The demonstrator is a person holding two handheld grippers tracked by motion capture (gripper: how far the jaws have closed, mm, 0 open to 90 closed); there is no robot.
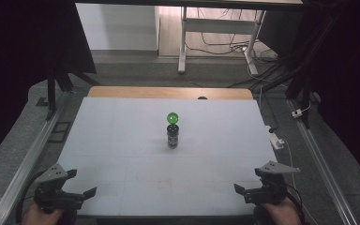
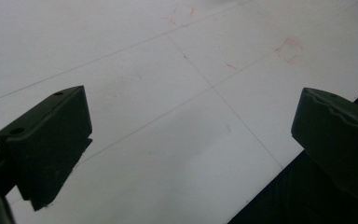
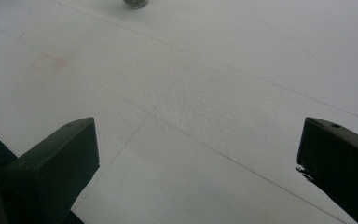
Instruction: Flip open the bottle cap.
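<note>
A small dark bottle [image 1: 172,136] stands upright near the middle of the white table top [image 1: 122,140], with a green ball [image 1: 172,117] resting on its top. The bottle's base [image 3: 135,3] peeks in at the top edge of the right gripper view. My left gripper [image 1: 82,193] rests at the table's near left corner, open, jaws wide apart over bare white surface [image 2: 191,121]. My right gripper [image 1: 246,191] sits at the near right corner, also open and holding nothing. Both are far from the bottle.
Faint red marks [image 2: 286,49] and thin seam lines cross the table surface. A wooden strip [image 1: 168,92] runs along the far edge. Metal rails [image 1: 33,150] flank the table on both sides. Cables and a white plug [image 1: 276,140] lie to the right.
</note>
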